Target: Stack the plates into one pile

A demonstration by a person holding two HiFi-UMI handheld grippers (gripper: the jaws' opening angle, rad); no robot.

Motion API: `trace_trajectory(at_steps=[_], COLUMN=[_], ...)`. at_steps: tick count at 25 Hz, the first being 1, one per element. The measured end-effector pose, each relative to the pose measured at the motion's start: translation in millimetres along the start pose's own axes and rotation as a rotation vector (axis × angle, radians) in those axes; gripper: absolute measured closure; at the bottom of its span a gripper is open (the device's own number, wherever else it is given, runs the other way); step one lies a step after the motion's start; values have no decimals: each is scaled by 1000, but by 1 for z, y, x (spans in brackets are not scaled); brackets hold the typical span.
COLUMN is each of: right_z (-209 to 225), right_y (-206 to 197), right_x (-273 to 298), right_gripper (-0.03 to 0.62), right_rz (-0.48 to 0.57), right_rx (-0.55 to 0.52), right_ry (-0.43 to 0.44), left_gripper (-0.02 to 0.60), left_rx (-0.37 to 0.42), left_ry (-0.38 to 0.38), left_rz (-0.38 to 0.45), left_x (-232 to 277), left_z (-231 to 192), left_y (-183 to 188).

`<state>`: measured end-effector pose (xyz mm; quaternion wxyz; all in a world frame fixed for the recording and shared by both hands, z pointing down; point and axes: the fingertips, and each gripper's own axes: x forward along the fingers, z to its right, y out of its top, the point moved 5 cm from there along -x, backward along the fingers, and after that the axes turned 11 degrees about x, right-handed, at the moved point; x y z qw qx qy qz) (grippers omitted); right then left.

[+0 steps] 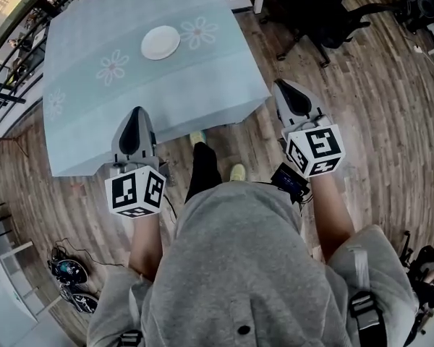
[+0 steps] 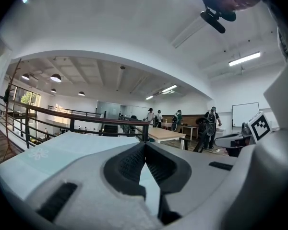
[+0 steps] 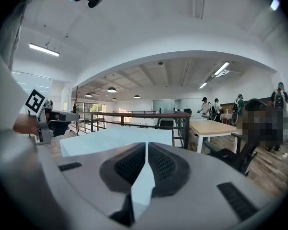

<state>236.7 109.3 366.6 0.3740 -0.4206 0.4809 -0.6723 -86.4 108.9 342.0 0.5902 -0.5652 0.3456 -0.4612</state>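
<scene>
A white plate pile (image 1: 160, 43) lies on the far half of the table (image 1: 87, 121), which wears a pale blue cloth with flower prints; it looks like a single stack. My left gripper (image 1: 137, 116) hovers at the table's near edge, shut and empty. My right gripper (image 1: 283, 87) is off the table's near right corner, over the wooden floor, with its jaws nearly touching and nothing between them. In the left gripper view the left gripper (image 2: 145, 145) points level across the cloth (image 2: 72, 147). The right gripper (image 3: 147, 145) likewise looks over the table (image 3: 115, 137). No plate shows in either gripper view.
A black office chair (image 1: 325, 16) stands right of the table's far end. A dark railing (image 2: 77, 121) runs behind the table. Wooden tables (image 3: 213, 127) and several people stand farther back. Shoes (image 1: 69, 270) lie on the floor at lower left.
</scene>
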Motion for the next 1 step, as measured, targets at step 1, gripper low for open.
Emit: trace_trajectory(at_steps=[1], right_z=[-3], right_y=[0], right_x=[-4], right_gripper=[557], right_rz=[3], right_rx=[-1], right_ry=[2], left_gripper=[563], left_rx=[-1], left_ry=[1], left_rz=[1], left_x=[-6], left_z=[1], left_y=[1])
